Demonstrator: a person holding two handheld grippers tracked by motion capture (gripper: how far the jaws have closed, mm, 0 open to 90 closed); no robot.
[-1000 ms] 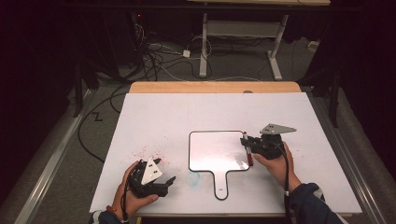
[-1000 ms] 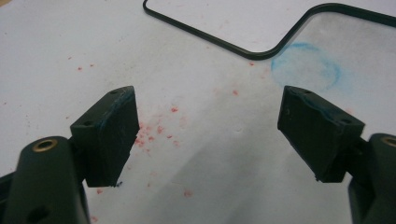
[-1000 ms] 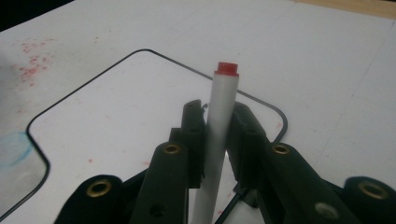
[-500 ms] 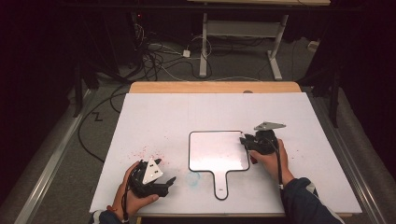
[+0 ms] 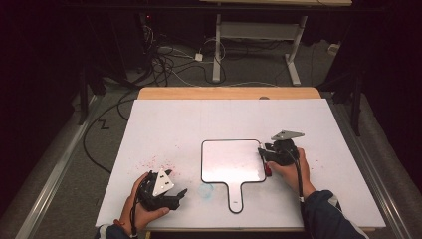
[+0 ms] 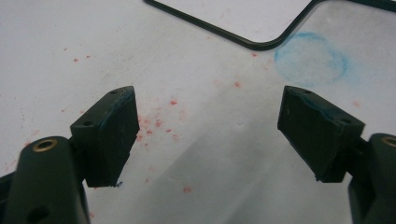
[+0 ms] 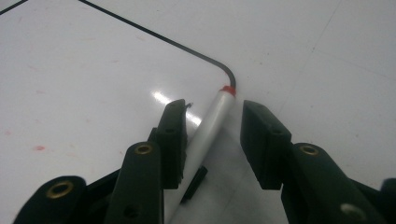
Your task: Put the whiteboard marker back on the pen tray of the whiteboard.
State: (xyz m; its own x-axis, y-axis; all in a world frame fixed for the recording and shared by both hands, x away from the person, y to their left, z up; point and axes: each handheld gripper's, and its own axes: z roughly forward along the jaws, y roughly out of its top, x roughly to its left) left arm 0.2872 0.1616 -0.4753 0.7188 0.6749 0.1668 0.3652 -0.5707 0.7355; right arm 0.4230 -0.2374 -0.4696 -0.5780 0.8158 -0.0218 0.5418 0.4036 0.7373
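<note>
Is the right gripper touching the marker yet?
Cannot tell. In the right gripper view the marker lies between the right gripper's open jaws, tight beside one with no clear gap, well off the other; it rests on the whiteboard's edge.

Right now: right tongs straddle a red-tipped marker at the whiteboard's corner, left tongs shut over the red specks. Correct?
Not quite. The left tongs are open, jaws spread wide with bare table between them, as the left gripper view shows. The rest holds: the right tongs straddle the red-tipped marker at the whiteboard's corner.
</note>
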